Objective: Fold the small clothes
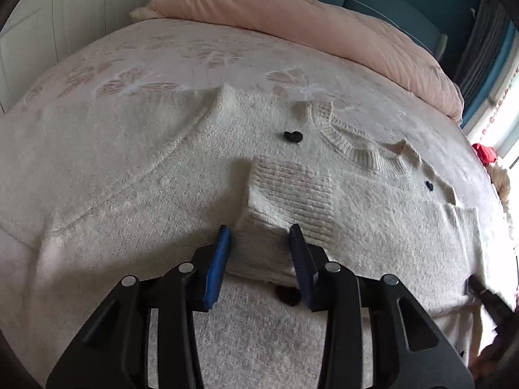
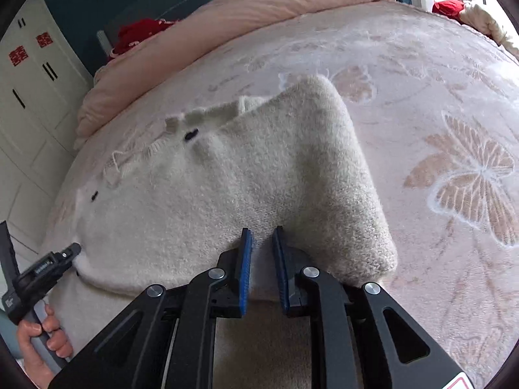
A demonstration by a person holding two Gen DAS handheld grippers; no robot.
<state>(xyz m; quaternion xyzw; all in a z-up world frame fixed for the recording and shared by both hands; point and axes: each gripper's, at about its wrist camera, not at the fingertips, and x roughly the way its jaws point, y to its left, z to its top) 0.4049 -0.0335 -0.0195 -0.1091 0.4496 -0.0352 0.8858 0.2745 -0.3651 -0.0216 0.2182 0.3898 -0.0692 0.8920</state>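
Spread flat on the bed's butterfly-patterned blanket (image 2: 438, 103) lies a cream knitted sweater (image 1: 136, 168), its ribbed cuff (image 1: 292, 194) folded in over the chest near the neckline and small dark buttons. Around that folded sleeve the left hand-held gripper (image 1: 261, 243) stands partly open, blue pads apart and not pressing. Meanwhile the right hand-held gripper (image 2: 262, 243) is nearly closed, pinching the sweater's other, raised sleeve fold.

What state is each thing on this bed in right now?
Cream sweater: lying on the bed, partly folded.
Left sleeve: folded over the body, cuff on top.
Right sleeve: lifted.
Left gripper: open, released.
Right gripper: shut on right sleeve.
Pink duvet: bunched up.
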